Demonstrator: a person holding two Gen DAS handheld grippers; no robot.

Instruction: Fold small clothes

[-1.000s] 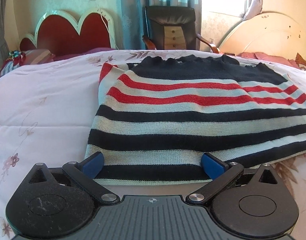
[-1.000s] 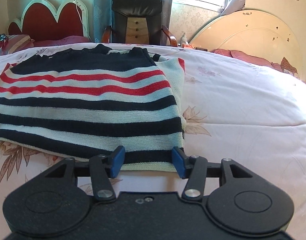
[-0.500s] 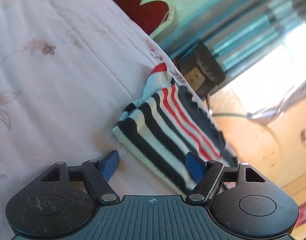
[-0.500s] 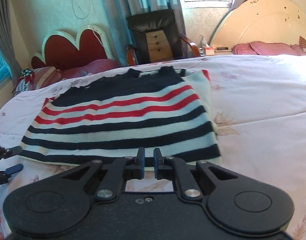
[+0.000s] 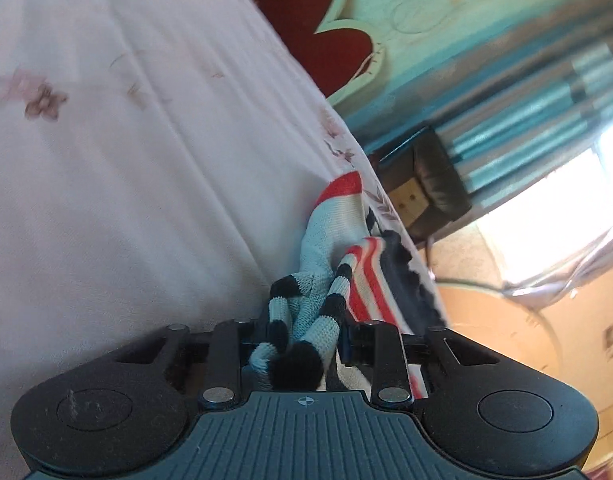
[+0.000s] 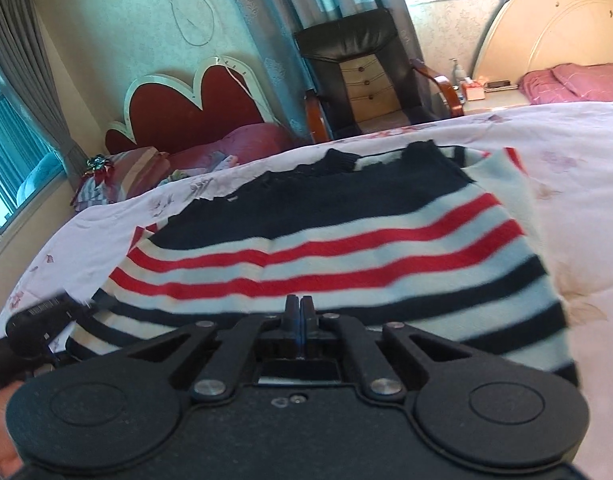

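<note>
A striped sweater (image 6: 346, 256), navy, white and red, lies on a pale floral bedspread (image 6: 578, 184). My left gripper (image 5: 302, 340) is rolled onto its side and shut on the bunched left hem corner of the sweater (image 5: 306, 320); the cloth fills the gap between the fingers. My right gripper (image 6: 300, 316) is shut at the near hem, its pads pressed together; whether cloth is pinched between them is hidden by the fingers. The left gripper's body also shows at the left edge of the right wrist view (image 6: 38, 320).
A red heart-shaped headboard (image 6: 194, 108) and a black chair (image 6: 370, 76) stand beyond the bed. A cream round headboard (image 6: 554, 32) with pink pillows (image 6: 574, 80) is at the right. Bare bedspread (image 5: 106, 160) spreads left of the sweater.
My left gripper rolled sideways, moved onto the sweater's left corner and shut on it. My right gripper went from open to fully shut at the hem and lifted.
</note>
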